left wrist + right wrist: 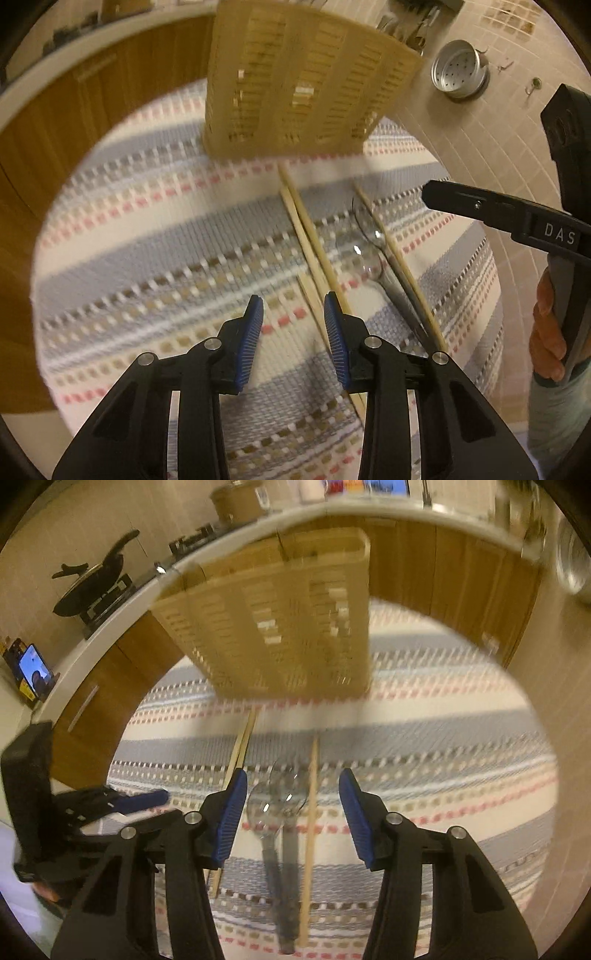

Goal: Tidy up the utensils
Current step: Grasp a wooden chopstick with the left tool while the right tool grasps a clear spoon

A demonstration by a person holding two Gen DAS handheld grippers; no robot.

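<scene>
A beige slotted utensil holder (pixel 295 85) (pixel 280 627) stands at the far edge of a striped cloth (pixel 166 240) (pixel 424 746). On the cloth in front of it lie a pair of wooden chopsticks (pixel 310 236) (pixel 240 746), two clear plastic spoons (pixel 369 236) (pixel 280 801) and a single chopstick (pixel 399 266) (pixel 312 812). My left gripper (pixel 293 314) hangs open over the cloth, just left of the chopstick pair, with nothing between its pads. My right gripper (pixel 291 786) is open above the spoons and the single chopstick, and its pads are clear of them. One of the right gripper's fingers (pixel 461 201) shows in the left wrist view.
A perforated metal cup (pixel 460 70) lies on the tiled surface at the right of the cloth. Wooden cabinet fronts (pixel 55 129) curve behind the cloth. A pan (pixel 92 587) and a phone (pixel 35 668) sit on the counter. A hand (pixel 546 332) grips the right tool.
</scene>
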